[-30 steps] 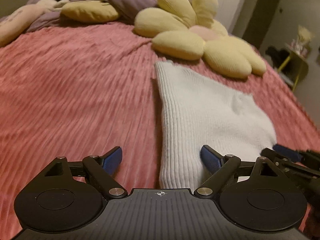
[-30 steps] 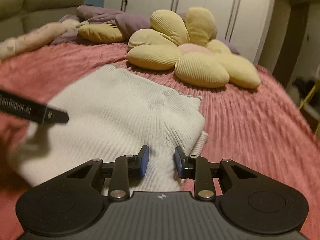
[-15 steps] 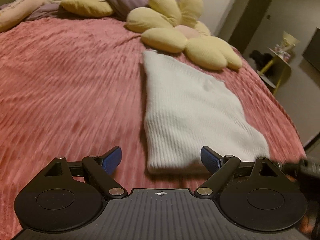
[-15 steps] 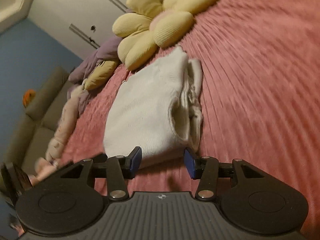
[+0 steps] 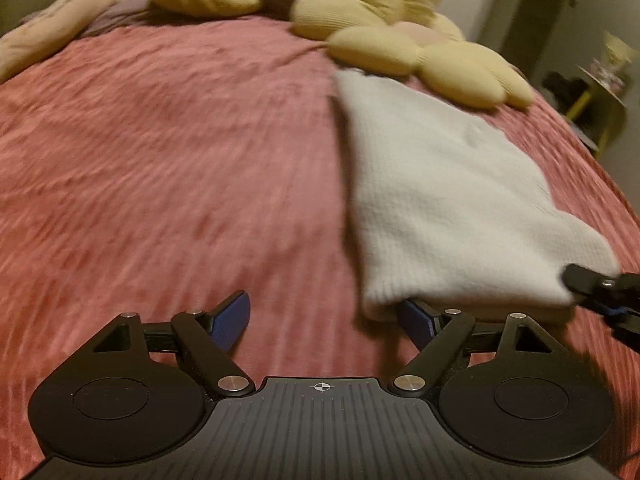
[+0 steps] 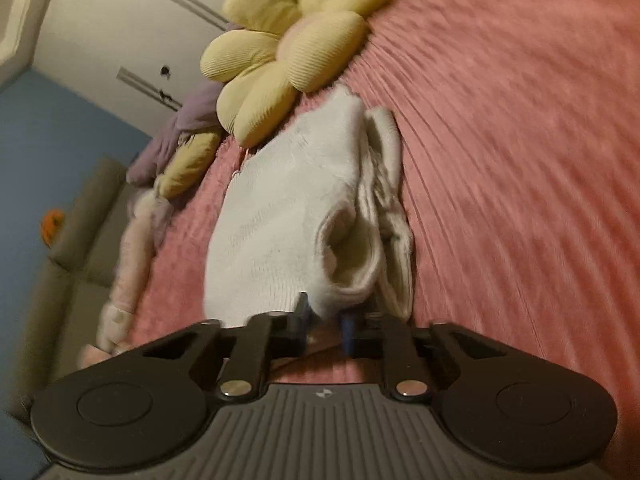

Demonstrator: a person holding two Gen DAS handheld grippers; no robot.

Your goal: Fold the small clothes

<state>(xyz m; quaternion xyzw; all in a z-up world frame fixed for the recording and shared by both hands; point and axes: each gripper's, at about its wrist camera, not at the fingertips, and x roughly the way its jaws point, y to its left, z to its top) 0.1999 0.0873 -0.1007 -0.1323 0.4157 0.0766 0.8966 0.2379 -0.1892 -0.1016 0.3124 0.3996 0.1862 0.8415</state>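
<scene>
Open room: I see a wide bare stretch of pink bedspread (image 5: 168, 184) on the camera-left side of the white knit garment (image 5: 444, 208), and more bare spread beyond its other side in the right wrist view.
Edges: the far end of the garment lies just beside the yellow flower cushion (image 5: 404, 40); the bed's side edge drops away near a yellow side table (image 5: 600, 92).
Garment: folded, lying flat on the bedspread, layered edges showing on one side (image 6: 384, 208).
Left gripper (image 5: 324, 316): my jaws stand spread and are closing a little; one pad is tucked under the near corner, the other over bare spread.
Right gripper (image 6: 324, 320): pressed together, pinching the garment's near hem.
</scene>
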